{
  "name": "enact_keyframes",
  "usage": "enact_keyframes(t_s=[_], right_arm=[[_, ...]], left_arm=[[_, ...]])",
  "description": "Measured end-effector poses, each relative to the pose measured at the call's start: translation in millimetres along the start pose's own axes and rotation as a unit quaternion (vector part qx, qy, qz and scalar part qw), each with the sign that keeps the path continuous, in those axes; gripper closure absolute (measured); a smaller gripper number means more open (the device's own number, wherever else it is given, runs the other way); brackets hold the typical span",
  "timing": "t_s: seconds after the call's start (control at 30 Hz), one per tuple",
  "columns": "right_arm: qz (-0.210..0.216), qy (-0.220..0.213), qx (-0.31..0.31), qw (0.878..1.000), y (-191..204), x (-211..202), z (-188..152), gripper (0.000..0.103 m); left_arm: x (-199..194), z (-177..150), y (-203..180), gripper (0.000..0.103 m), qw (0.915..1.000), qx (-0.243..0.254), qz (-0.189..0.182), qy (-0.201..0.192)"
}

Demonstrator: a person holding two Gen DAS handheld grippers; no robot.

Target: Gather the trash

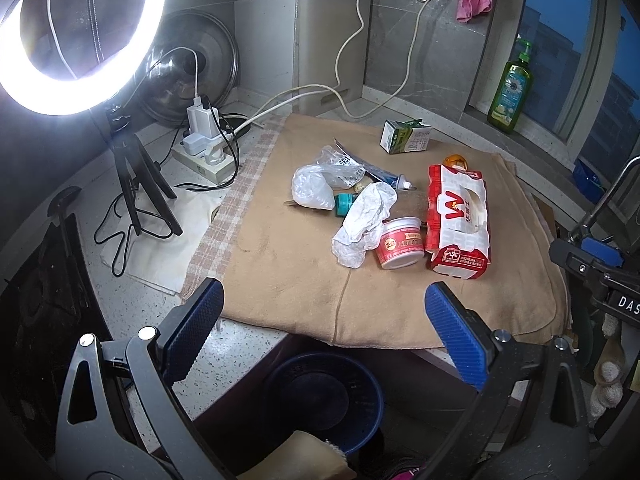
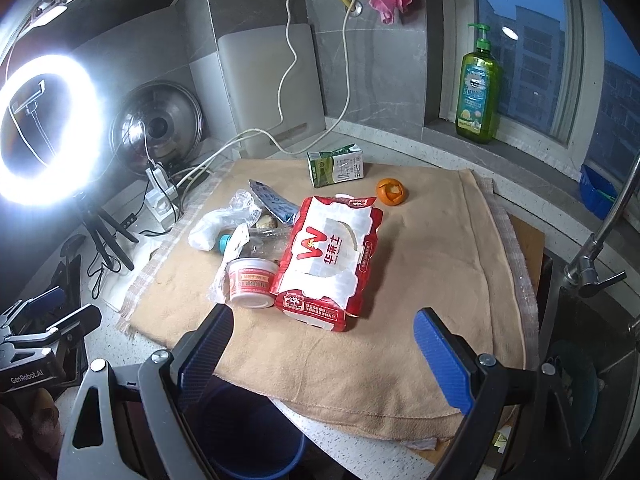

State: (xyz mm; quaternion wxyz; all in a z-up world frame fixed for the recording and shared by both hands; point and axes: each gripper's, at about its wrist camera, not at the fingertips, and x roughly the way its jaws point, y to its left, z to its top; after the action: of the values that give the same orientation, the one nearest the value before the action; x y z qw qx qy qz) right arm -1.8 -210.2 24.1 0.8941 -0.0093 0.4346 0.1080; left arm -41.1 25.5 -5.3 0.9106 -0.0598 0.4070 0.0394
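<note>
Hovering over the near edge of the tan towel (image 2: 400,340), you are holding both grippers wide apart and empty: the left gripper (image 1: 324,332) and the right gripper (image 2: 324,352) each have nothing between their blue pads. That spacing probably suits the bulky litter ahead. You are keeping them above the blue bin (image 1: 324,396), which is sitting on the floor just below the counter's near edge, likely so each piece can be dropped straight down.

The trash is lying clustered in the towel's middle, well apart from your fingers. You are facing one red tissue pack (image 2: 328,256), one red-and-white tub (image 2: 252,282) touching its left side, two crumpled plastic wrappers (image 1: 364,224), one tube (image 1: 384,178) and one teal cap (image 1: 345,203). Farther off, one milk carton (image 2: 336,168) is lying tipped over, and one orange peel (image 2: 391,191) is sitting to its right. One green soap bottle (image 2: 478,88) is standing on the sill, probably not trash.
</note>
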Motion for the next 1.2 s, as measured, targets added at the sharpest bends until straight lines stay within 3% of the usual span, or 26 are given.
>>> enact_keyframes(t_s=[0.37, 0.53, 1.2], right_arm=[[0.03, -0.007, -0.023, 0.999, -2.6, 16.5, 7.5, 0.011], [0.038, 0.003, -0.022, 0.999, -4.3, 22.4, 6.5, 0.011], [-0.007, -0.011, 0.034, 0.999, 7.2, 7.3, -4.3, 0.012]], left_arm=[[-4.4, 3.7, 9.5, 0.001, 0.9985, -0.023, 0.05, -0.005], [-6.6, 4.3, 13.8, 0.001, 0.9981, -0.027, 0.055, -0.004], [10.9, 11.3, 0.8, 0.001, 0.9985, 0.043, -0.032, 0.007]])
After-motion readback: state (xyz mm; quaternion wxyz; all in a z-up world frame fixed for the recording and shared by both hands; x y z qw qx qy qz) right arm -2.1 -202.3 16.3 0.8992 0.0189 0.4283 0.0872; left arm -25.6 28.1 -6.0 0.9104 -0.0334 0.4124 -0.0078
